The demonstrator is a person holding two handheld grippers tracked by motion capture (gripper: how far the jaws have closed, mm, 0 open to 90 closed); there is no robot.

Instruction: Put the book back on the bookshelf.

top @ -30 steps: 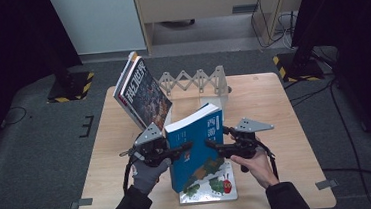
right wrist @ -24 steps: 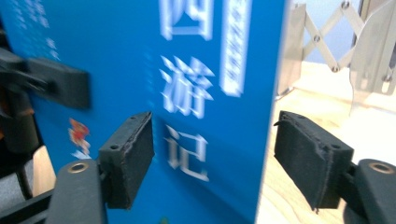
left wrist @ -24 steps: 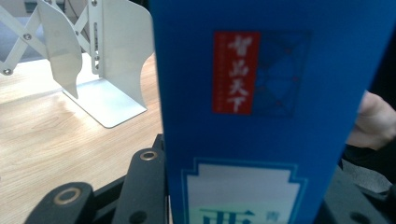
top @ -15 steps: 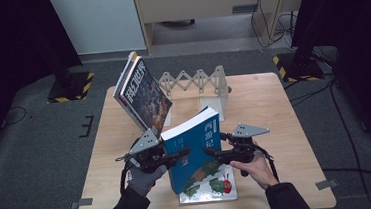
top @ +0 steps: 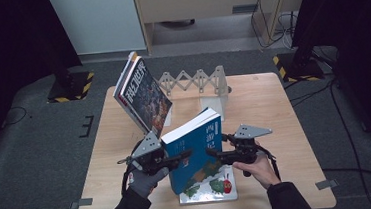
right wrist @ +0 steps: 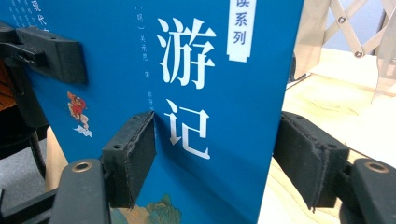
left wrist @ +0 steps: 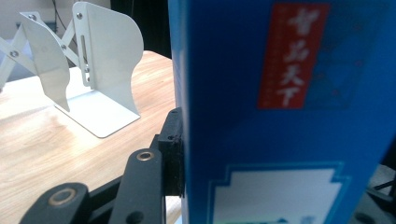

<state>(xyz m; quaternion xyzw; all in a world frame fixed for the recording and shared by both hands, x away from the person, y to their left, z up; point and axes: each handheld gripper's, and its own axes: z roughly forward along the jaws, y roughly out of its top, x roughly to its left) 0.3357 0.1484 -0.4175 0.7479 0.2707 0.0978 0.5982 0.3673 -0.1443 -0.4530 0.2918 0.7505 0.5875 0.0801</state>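
Glossy blue book [top: 196, 149] stands gripped by left gripper [top: 181, 157]; right gripper [top: 216, 153] straddles its edge, released.

overhead forward-down, two close views, shared blue book [top: 194, 149]

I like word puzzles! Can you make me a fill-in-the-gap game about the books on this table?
1. The book between the two grippers is ___ in colour.
2. It stands on a flat book lying on the ___.
3. The magazines lean against the white ___.

Missing words: blue; table; bookend
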